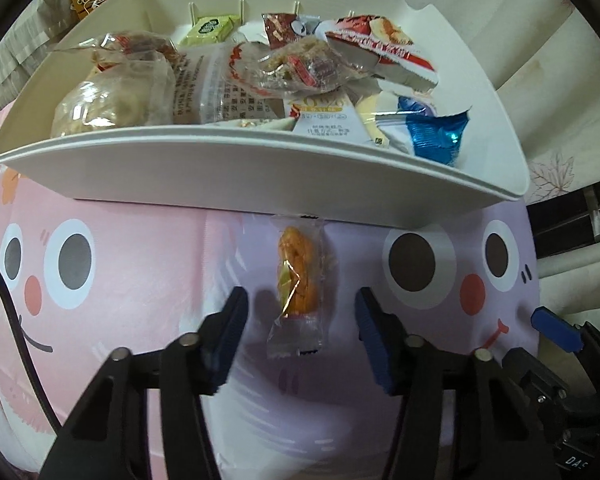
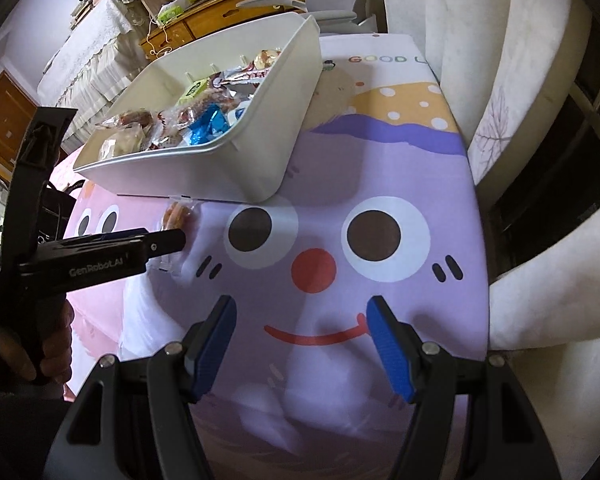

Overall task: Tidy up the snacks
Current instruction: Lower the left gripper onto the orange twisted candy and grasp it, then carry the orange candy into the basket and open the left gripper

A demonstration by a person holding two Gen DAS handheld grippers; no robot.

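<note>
- The left gripper point(image 1: 300, 312) is pointing steeply down at a clear-wrapped orange snack point(image 1: 298, 286) that is lying flat on the cartoon-face tablecloth point(image 1: 140, 208).
- Its blue-padded fingers point(image 1: 236, 332) are standing released, one at the packet's 9 o'clock and one at its 3 o'clock, with cloth showing in the gap on both sides; nothing is being squeezed.
- The packet is lying lengthwise from 12 to 6 o'clock, its far end just at, or slightly under, the near lower edge of the white storage bin point(image 1: 260, 164); whether it is touching the bin I cannot tell.
- The bin is sitting at the packet's 12 o'clock and holding a jumble of wrapped snacks: a blue foil packet point(image 1: 440, 136) at its right end, a pale green packet point(image 1: 210, 28) against the back wall, and a red-and-white packet point(image 1: 384, 52) lying on top.
- The right gripper point(image 2: 302, 340) is hanging over the purple cartoon face, well clear of the bin, with fingers spread and nothing between them.
- From the right wrist view, the left gripper is reaching in from 9 o'clock toward the orange snack, with a hand point(image 2: 40, 344) wrapping its handle.
- A wooden dresser point(image 2: 228, 12) is standing beyond the bin.
</note>
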